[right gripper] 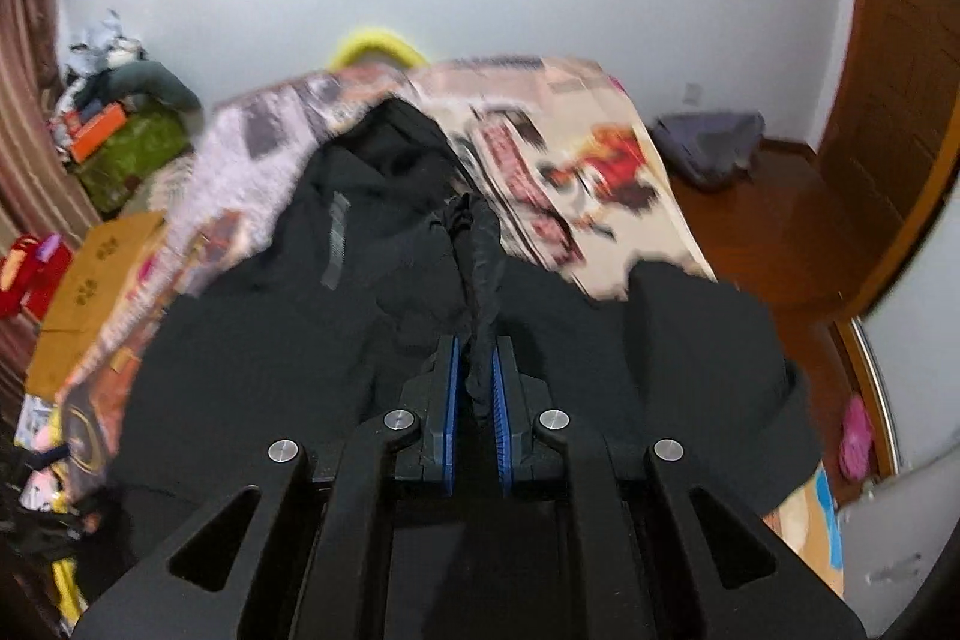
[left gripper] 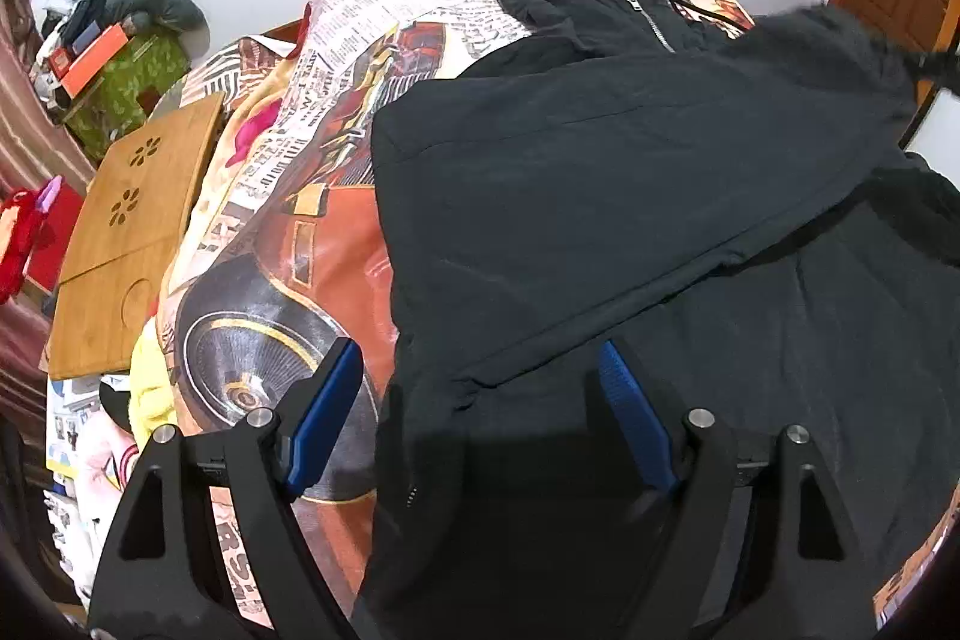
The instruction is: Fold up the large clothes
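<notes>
A large black zip-up jacket lies spread on a bed covered by a car-and-newsprint printed blanket. Its silver zipper shows near the far collar. One part is folded across the body. My left gripper is open and empty, hovering over the jacket's near left edge. In the right wrist view the jacket fills the middle, and my right gripper is shut on a bunched strip of the black fabric, lifted above the rest. The right view is blurred.
A wooden lap tray lies on the bed's left side. A green box with clutter stands by the wall. A wooden door and wooden floor are to the right. A dark bag lies on the floor.
</notes>
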`<state>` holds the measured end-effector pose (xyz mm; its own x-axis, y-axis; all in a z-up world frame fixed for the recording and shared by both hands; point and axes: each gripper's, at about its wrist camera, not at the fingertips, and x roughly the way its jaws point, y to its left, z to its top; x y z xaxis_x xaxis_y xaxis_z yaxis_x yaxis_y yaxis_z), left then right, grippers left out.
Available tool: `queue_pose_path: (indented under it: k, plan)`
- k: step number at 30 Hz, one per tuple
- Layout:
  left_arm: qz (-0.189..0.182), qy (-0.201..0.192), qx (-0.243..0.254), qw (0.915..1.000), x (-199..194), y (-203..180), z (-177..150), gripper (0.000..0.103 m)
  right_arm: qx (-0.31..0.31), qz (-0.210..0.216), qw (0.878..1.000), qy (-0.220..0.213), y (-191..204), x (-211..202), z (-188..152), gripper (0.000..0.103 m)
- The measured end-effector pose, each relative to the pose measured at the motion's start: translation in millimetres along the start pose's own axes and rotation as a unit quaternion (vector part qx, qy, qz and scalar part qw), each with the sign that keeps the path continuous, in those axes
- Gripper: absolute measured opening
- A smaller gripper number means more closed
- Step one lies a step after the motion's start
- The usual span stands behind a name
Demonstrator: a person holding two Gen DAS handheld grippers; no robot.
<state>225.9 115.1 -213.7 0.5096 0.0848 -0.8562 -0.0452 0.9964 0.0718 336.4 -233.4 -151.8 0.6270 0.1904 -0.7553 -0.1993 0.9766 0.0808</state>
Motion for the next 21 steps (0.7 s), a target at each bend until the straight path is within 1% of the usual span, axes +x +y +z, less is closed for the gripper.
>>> queue_pose_path:
  k: [4, 5, 7, 8, 11, 14, 18, 19, 20, 21]
  plan:
    - [0.001, 0.001, 0.004, 1.0000, -2, -6, 0, 0.080, 0.024, -0.028, 0.999, 0.032, -28, 15, -16, 0.006]
    - [0.001, 0.001, 0.004, 1.0000, -2, -6, 0, 0.080, 0.031, -0.029, 0.998, 0.039, -35, 16, -18, 0.006]
    - [0.001, 0.002, 0.004, 1.0000, -2, -8, 0, 0.080, 0.044, -0.015, 0.997, 0.064, -47, 19, -25, 0.006]
    - [0.001, 0.002, 0.004, 1.0000, -3, -9, 1, 0.080, 0.043, -0.015, 0.997, 0.067, -50, 17, -27, 0.006]
    - [0.002, -0.001, 0.005, 1.0000, -5, -13, 4, 0.080, 0.024, -0.028, 0.998, 0.060, -54, 5, -35, 0.006]
    - [0.005, -0.009, 0.007, 0.9999, -10, -17, 9, 0.080, 0.021, -0.014, 0.999, 0.042, -57, -14, -33, 0.006]
    - [0.005, -0.032, 0.008, 0.9994, -23, -26, 25, 0.080, 0.015, 0.001, 1.000, 0.014, -60, -40, -24, 0.007]
    - [0.004, -0.040, 0.006, 0.9992, -28, -28, 30, 0.080, 0.017, 0.005, 1.000, 0.011, -61, -45, -21, 0.008]
    - [0.001, -0.049, 0.004, 0.9988, -32, -30, 36, 0.080, 0.021, 0.013, 1.000, 0.009, -64, -51, -18, 0.012]
    - [-0.001, -0.055, 0.002, 0.9985, -36, -32, 42, 0.080, 0.027, 0.019, 0.999, 0.008, -66, -55, -16, 0.020]
